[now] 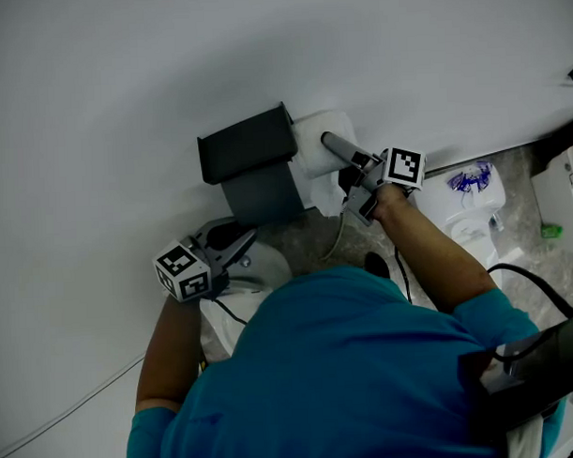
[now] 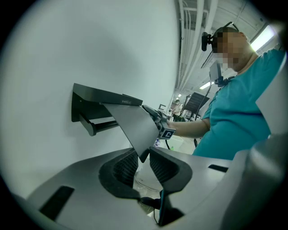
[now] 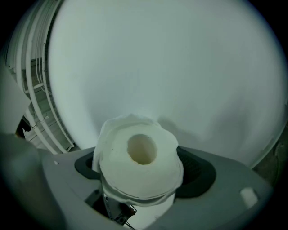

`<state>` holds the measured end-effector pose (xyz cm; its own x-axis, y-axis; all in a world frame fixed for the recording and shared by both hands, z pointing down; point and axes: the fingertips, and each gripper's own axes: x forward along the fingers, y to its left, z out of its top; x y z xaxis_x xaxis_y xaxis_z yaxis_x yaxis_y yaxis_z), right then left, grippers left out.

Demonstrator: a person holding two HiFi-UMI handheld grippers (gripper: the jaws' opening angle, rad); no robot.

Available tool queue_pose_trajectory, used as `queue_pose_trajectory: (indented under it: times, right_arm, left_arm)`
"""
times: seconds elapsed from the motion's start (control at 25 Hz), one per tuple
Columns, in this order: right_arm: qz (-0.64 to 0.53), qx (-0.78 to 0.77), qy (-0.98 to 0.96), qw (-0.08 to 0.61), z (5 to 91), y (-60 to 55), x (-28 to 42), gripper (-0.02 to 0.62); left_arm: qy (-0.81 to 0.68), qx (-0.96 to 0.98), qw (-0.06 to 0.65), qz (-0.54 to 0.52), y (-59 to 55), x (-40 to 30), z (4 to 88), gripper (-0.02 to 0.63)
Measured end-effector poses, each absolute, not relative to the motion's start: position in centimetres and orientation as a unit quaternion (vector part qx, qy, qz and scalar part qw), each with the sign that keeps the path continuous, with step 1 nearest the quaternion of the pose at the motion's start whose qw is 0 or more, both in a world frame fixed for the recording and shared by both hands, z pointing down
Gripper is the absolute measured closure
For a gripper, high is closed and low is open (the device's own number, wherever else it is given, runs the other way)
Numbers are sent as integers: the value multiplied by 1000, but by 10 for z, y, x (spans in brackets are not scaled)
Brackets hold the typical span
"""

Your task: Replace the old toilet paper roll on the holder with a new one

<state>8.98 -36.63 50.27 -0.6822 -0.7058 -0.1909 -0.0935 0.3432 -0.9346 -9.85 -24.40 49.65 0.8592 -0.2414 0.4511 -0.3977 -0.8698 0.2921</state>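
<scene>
White wall (image 1: 121, 69), black paper holder (image 1: 246, 150) on it, a pair of tongs at each end.

The left tongs (image 2: 143, 162) are nearly together, clamped on the lower tip of the holder's grey flap (image 2: 135, 128), which stands tilted out from the wall; the bar (image 2: 102, 124) under it is bare. The right tongs (image 1: 363, 185) stand wide, their pads pressed on both sides of a white toilet paper roll (image 3: 140, 170), hollow core facing away from the hand. The roll sits near the wall, just right of the holder, off the bar. A toilet (image 1: 473, 203) stands farther right.
</scene>
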Motion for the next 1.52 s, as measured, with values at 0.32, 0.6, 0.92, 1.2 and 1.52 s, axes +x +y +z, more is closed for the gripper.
queue_pose_trajectory:
  times: [0.32,0.6,0.92,1.2,1.52]
  right_arm:
    - [-510,-267,761,297,506,-371,79,158]
    - [-513,-278,762,280,513,-373,67,158]
    - [-509,-265,774,269,505,-372,42,158]
    - [-488,-257,798,244,499,-371,25,158]
    - [-473,-229,819,232,501,-369,6,158]
  left_arm:
    - [-169,945,189,204,-244,-99,498,537]
    - [-169,946,188,204,-244,-100,498,535]
    - [-170,946,188,203,-244,-99,497,537]
    - [-168,947,188,201,-244,-98,496,537]
    - [-165,947,190,197,-244,-99,496,536]
